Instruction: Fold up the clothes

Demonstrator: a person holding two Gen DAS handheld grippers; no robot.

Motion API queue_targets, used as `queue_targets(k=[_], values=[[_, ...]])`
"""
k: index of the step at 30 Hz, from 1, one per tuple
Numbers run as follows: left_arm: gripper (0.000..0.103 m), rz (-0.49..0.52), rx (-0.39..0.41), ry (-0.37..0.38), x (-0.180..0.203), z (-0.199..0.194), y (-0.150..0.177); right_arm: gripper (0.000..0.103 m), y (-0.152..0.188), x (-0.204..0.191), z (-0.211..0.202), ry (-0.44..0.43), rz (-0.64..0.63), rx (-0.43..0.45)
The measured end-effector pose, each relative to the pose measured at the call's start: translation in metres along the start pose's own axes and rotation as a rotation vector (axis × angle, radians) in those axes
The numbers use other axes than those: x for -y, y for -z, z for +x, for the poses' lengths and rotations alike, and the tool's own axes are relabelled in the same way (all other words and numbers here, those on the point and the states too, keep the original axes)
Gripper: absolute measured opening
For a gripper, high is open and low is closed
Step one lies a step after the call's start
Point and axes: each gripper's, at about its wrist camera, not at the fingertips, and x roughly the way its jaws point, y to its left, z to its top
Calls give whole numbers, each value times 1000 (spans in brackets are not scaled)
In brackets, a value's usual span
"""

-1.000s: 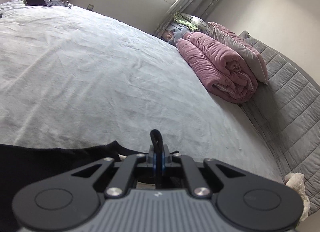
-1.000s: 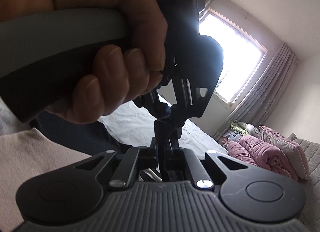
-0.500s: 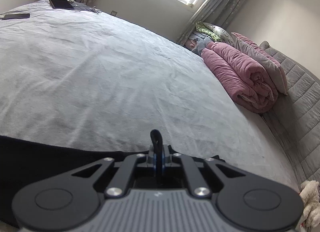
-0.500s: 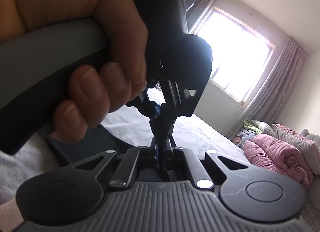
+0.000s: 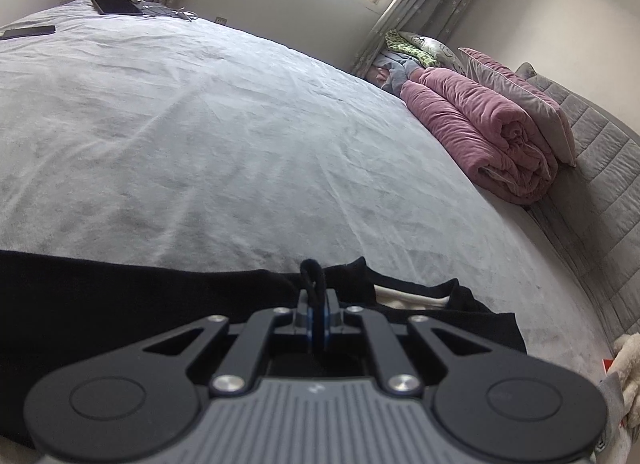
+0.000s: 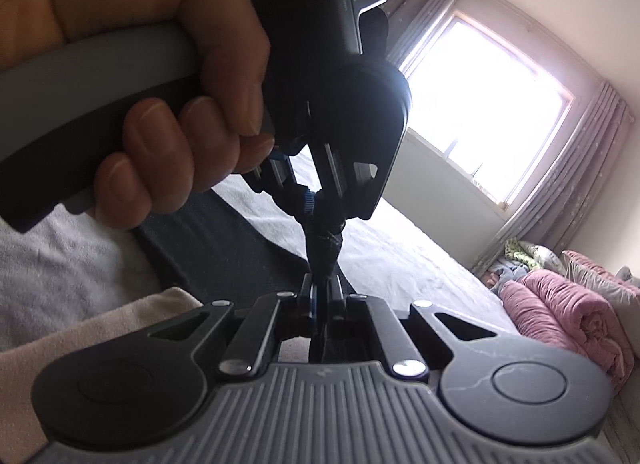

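A black garment [image 5: 120, 304] lies spread across the near part of the grey bed [image 5: 240, 124], with a pale inner band showing near its right end. My left gripper [image 5: 318, 304] is shut on a fold of this black cloth, which pokes up between its fingers. In the right wrist view my right gripper [image 6: 320, 296] is shut on another bunch of the same black garment [image 6: 224, 248]. Just ahead of it a hand [image 6: 160, 104] holds the left gripper's handle, and that gripper's jaws clamp the same bunch from above.
A rolled pink blanket [image 5: 480, 132] and pillows [image 5: 520, 96] lie along the quilted headboard [image 5: 600, 184] on the right. A tablet [image 5: 116, 6], cables and a phone [image 5: 28, 31] rest at the bed's far left. A pale plush toy [image 5: 628, 360] sits at the right edge.
The left gripper has sunk toward the bed and more of the black garment now lies flat beneath it. In the right wrist view the hand and left gripper have shifted up and closer.
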Motion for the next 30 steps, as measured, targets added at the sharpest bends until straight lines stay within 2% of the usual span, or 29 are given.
queue_targets(k=[10,17,23,26,28,29,30], values=[[4,3,-33,-29,-21,8,4,4,-20,-4,21,-123,34,-71],[4,43,-36,-51,-21,18,4,5,-26,-6,42,-153,84,-161],[4,70,-22,-39,-27,24,5,6,-32,-18,55,-129,65,-199],[4,64,-25,-41,-30,28,4,8,-35,-22,61,-129,61,-206],[5,62,-36,-51,-32,30,5,12,-37,-23,65,-140,68,-219],[5,61,-41,-55,-33,31,6,17,-38,-22,65,-153,78,-217],[5,47,-45,-56,-35,32,6,17,-39,-21,65,-169,89,-213]])
